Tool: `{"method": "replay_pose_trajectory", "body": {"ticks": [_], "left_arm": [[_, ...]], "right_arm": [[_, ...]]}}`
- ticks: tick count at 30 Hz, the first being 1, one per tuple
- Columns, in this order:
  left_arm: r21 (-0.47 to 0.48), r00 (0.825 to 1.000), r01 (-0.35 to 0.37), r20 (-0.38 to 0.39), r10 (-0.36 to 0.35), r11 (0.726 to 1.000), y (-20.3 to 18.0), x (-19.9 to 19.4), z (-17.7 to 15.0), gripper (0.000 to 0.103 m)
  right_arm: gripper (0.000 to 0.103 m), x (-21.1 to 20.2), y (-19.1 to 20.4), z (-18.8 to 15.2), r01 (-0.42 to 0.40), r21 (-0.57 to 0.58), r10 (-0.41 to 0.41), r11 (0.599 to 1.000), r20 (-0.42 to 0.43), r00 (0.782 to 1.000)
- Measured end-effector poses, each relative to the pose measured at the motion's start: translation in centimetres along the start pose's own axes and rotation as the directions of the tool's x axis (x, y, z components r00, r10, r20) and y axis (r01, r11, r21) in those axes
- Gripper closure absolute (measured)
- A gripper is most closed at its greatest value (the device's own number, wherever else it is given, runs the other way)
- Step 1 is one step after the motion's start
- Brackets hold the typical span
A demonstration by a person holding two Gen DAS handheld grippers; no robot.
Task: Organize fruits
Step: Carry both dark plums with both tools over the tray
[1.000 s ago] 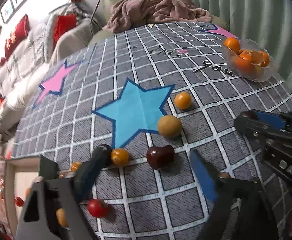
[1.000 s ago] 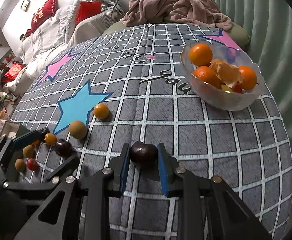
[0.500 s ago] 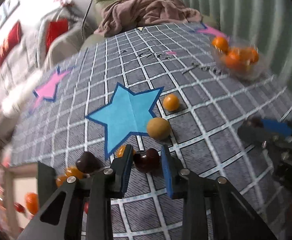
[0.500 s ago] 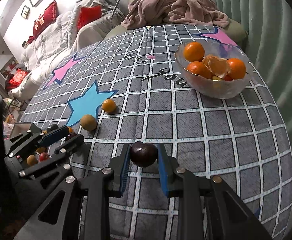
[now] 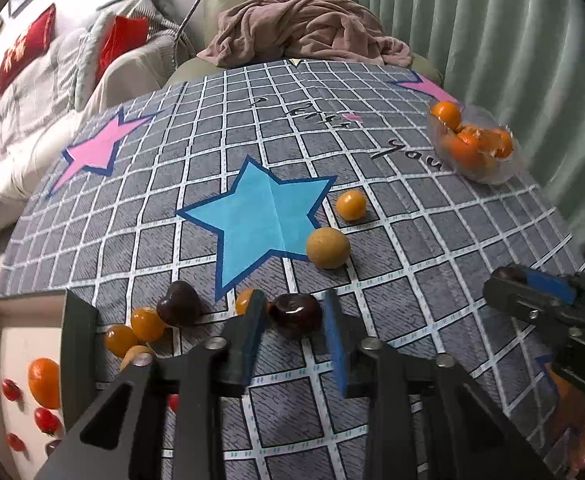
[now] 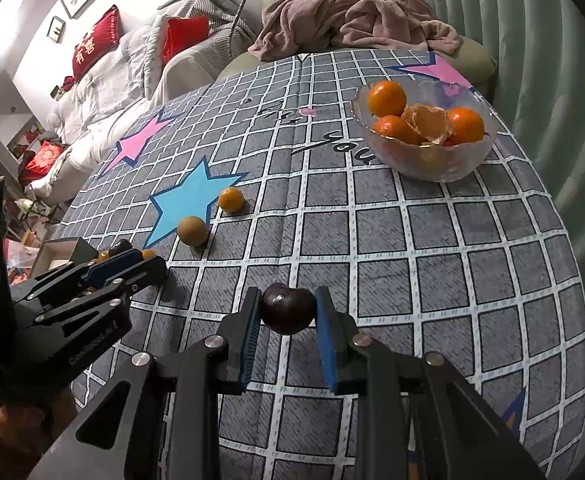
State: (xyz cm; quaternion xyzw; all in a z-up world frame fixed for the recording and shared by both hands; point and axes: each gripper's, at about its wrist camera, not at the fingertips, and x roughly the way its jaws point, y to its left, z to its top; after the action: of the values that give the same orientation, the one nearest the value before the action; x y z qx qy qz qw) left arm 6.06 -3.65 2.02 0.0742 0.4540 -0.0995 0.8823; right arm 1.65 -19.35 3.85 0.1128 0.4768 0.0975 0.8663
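Right wrist view: my right claw (image 6: 286, 318) pinches a dark cherry (image 6: 287, 308) for sorting, while my left claw (image 5: 292, 330) is opening around another cherry (image 5: 295, 315) on the surface (image 5: 432, 280).

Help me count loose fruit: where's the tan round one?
In the left wrist view the tan round fruit lies on the tablecloth at the blue star's lower right tip, just below the small orange fruit.

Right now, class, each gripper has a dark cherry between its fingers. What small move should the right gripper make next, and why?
Probably carry it toward the glass bowl. The right gripper is shut on its cherry, held clear above the cloth, and the bowl already holds oranges. The left gripper is opening around its own cherry, so it isn't ready.
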Motion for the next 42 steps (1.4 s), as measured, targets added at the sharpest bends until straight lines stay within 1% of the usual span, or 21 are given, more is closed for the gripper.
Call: {"method": "replay_pose_trajectory", "body": {"ticks": [1, 2, 3, 5, 9, 14, 16, 17, 18, 19, 21, 22, 29, 35, 38, 42], "left_arm": [[0.010, 1.000, -0.020, 0.007, 0.020, 1.000, -0.1, 0.0, 0.0, 0.039], [0.017, 0.999, -0.038, 0.020, 0.038, 0.999, -0.2, -0.1, -0.1, 0.030], [0.022, 0.999, -0.042, 0.026, 0.041, 0.999, -0.2, -0.1, -0.1, 0.030], [0.031, 0.999, -0.035, 0.011, 0.034, 0.999, -0.3, 0.2, -0.2, 0.030], [0.052, 0.998, -0.063, 0.002, 0.063, 0.997, -0.6, 0.9, -0.3, 0.030], [0.056, 0.998, -0.063, 0.012, 0.062, 0.996, -1.2, 1.1, 0.4, 0.030], [0.071, 0.997, -0.072, -0.002, 0.072, 0.995, -1.7, 1.6, 0.5, 0.030], [0.076, 0.997, -0.076, -0.010, 0.077, 0.994, -1.8, 1.8, 0.5, 0.033], [0.074, 0.998, -0.064, -0.007, 0.064, 0.995, -1.9, 1.7, 0.5, 0.045], [0.071, 0.998, -0.053, -0.011, 0.054, 0.996, -1.9, 1.7, 0.5, 0.050], [0.065, 0.999, -0.038, -0.019, 0.039, 0.997, -2.0, 1.6, 0.5, 0.070], [0.063, 0.999, -0.036, -0.022, 0.037, 0.997, -2.0, 1.6, 0.5, 0.072], [-0.005, 1.000, 0.014, -0.027, -0.014, 1.000, -0.8, 1.0, 0.0, 0.072], [-0.034, 0.999, 0.003, -0.036, -0.004, 0.999, -0.1, -0.8, -0.8, 0.072], [-0.045, 0.999, 0.005, -0.042, -0.007, 0.999, 0.3, -1.9, -1.7, 0.072], [-0.064, 0.998, -0.013, -0.056, 0.009, 0.998, 1.1, -3.3, -2.9, 0.072]], "right_arm": [[0.074, 0.0, 0.0, 0.0, 0.000, 0.002, 0.000, 1.000, 0.000, 1.000], [0.074, 0.0, 0.0, 0.0, -0.001, 0.004, 0.001, 1.000, 0.001, 1.000], [0.074, -0.1, -0.1, -0.1, -0.002, 0.005, 0.002, 1.000, 0.002, 1.000], [0.074, 0.0, -0.2, -0.2, -0.002, 0.007, 0.002, 1.000, 0.001, 1.000], [0.074, 0.0, -0.3, -0.3, -0.004, 0.010, 0.004, 1.000, -0.003, 1.000], [0.074, 0.1, -0.6, -0.3, -0.004, 0.018, 0.004, 1.000, -0.008, 1.000], [0.074, 0.2, -0.7, -0.4, -0.005, 0.022, 0.005, 1.000, -0.014, 1.000], [0.074, 0.2, -0.7, -0.4, -0.004, 0.021, 0.004, 1.000, -0.015, 1.000], [0.074, 0.2, -0.7, -0.4, -0.003, 0.021, 0.003, 1.000, -0.015, 1.000], [0.074, 0.2, -0.7, -0.4, -0.002, 0.020, 0.002, 1.000, -0.015, 1.000], [0.074, 0.2, -0.6, -0.5, 0.000, 0.019, 0.000, 1.000, -0.016, 1.000], [0.074, 0.2, -0.6, -0.5, 0.001, 0.020, 0.000, 1.000, -0.016, 1.000], [0.074, 0.3, -0.1, -0.8, 0.001, 0.014, -0.001, 1.000, -0.024, 1.000], [0.074, 0.2, 0.9, -1.2, 0.002, -0.006, -0.002, 1.000, -0.036, 0.999], [0.074, -0.1, 1.5, -1.7, 0.005, -0.017, -0.005, 1.000, -0.041, 0.999], [0.074, -0.6, 2.6, -2.3, 0.008, -0.041, -0.010, 0.999, -0.047, 0.999]]}}
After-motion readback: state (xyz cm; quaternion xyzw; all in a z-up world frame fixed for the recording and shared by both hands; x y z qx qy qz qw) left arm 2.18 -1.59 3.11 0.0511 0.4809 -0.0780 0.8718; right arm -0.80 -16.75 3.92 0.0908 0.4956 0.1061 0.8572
